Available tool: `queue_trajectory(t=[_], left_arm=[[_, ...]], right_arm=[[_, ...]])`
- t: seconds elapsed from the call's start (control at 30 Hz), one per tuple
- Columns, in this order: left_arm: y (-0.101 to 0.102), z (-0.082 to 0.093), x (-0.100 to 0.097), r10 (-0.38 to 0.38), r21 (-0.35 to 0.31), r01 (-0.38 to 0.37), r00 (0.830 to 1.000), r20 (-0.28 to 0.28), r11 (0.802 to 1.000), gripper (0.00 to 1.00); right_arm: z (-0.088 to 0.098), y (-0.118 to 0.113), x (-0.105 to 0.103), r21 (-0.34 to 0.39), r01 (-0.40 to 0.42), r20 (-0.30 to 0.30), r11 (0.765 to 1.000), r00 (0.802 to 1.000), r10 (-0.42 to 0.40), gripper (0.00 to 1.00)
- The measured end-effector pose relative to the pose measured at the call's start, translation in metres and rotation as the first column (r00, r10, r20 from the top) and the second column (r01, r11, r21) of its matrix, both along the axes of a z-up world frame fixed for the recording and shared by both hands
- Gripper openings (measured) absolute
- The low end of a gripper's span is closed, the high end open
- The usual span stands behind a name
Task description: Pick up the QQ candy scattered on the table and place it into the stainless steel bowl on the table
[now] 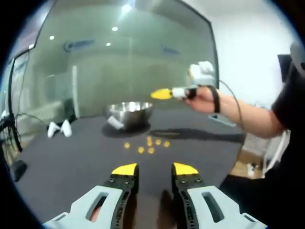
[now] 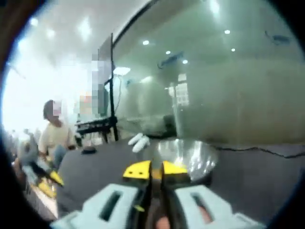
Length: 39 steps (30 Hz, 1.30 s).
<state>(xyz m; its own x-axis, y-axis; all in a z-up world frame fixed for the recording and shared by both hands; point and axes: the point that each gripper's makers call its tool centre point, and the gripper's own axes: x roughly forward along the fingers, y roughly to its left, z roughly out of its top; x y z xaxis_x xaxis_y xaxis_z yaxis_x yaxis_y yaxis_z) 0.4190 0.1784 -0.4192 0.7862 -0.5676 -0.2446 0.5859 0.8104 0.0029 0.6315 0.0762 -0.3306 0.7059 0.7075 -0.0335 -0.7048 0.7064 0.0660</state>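
— Left gripper (image 1: 155,169)?
— Low over the dark table (image 1: 71,162), jaws parted, nothing between them. Scattered QQ candies (image 1: 148,144) ahead of the tips, between jaws and stainless steel bowl (image 1: 129,113).

— Right gripper (image 2: 153,170)?
— Held in a hand (image 1: 206,98) above the table, just right of the bowl. Jaws nearly closed, something yellow glimpsed in the narrow gap; too blurred to call candy. Bowl rim (image 2: 186,155) directly beyond the tips.

— Anything else?
— White objects (image 1: 60,128) near the table's far left edge.
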Motion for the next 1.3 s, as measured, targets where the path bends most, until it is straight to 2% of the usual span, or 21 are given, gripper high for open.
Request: queue_trajectory(t=[0.07,0.17,0.2,0.37,0.4,0.43,0.57,0.7,0.83,0.87,0.93,1.2,1.3], left_arm=[[-0.001,0.002,-0.001,-0.002,0.007,0.002,1.0,0.006,1.0,0.29],[0.0,0.002,-0.001,0.001,0.005,-0.001,1.0,0.005,1.0,0.29],[0.001,0.002,0.0,0.007,0.006,-0.007,1.0,0.005,1.0,0.29],[-0.002,0.006,-0.004,0.008,-0.005,-0.008,1.0,0.01,1.0,0.29],[-0.003,0.007,-0.005,0.001,-0.003,-0.001,1.0,0.012,1.0,0.29],[-0.004,0.007,-0.006,-0.003,0.003,0.003,1.0,0.015,1.0,0.29],[-0.001,0.009,-0.004,0.007,-0.001,-0.007,1.0,0.021,1.0,0.29],[0.0,0.006,-0.003,0.016,0.002,-0.016,1.0,0.015,1.0,0.29],[-0.003,0.006,-0.002,0.011,0.007,-0.011,1.0,0.014,1.0,0.29],[-0.003,0.006,-0.002,0.011,0.008,-0.011,1.0,0.014,1.0,0.29],[-0.004,0.006,-0.001,0.008,0.007,-0.009,1.0,0.014,1.0,0.29],[-0.007,0.006,0.003,0.0,0.016,0.0,1.0,0.014,1.0,0.29],[-0.008,0.006,0.004,-0.001,0.019,0.001,1.0,0.012,1.0,0.29]], right_arm=[[0.011,0.002,0.014,-0.011,0.027,0.029,1.0,0.999,-0.027,0.09],[0.019,0.008,0.029,-0.027,0.03,0.024,0.999,0.999,-0.029,0.09],[0.023,0.009,0.036,-0.056,0.034,0.055,0.998,0.998,-0.031,0.09],[0.029,0.015,0.067,-0.088,0.07,0.071,0.994,0.995,-0.064,0.09],[0.029,0.015,0.086,-0.096,0.074,0.071,0.993,0.995,-0.067,0.09],[0.029,0.017,0.092,-0.098,0.077,0.072,0.992,0.995,-0.07,0.09],[0.022,0.023,0.09,-0.104,0.078,0.066,0.992,0.995,-0.071,0.09],[0.006,0.023,0.103,-0.111,0.079,0.026,0.991,0.997,-0.077,0.09],[-0.007,0.021,0.094,-0.141,0.074,0.001,0.987,0.997,-0.074,0.11],[-0.01,0.022,0.088,-0.143,0.058,-0.013,0.988,0.998,-0.061,0.14],[-0.011,0.022,0.079,-0.134,0.05,-0.012,0.99,0.999,-0.053,0.21],[-0.006,0.017,0.076,-0.136,0.041,0.001,0.99,0.999,-0.042,0.18],[-0.007,0.017,0.069,-0.134,0.037,-0.004,0.99,0.999,-0.038,0.18]])
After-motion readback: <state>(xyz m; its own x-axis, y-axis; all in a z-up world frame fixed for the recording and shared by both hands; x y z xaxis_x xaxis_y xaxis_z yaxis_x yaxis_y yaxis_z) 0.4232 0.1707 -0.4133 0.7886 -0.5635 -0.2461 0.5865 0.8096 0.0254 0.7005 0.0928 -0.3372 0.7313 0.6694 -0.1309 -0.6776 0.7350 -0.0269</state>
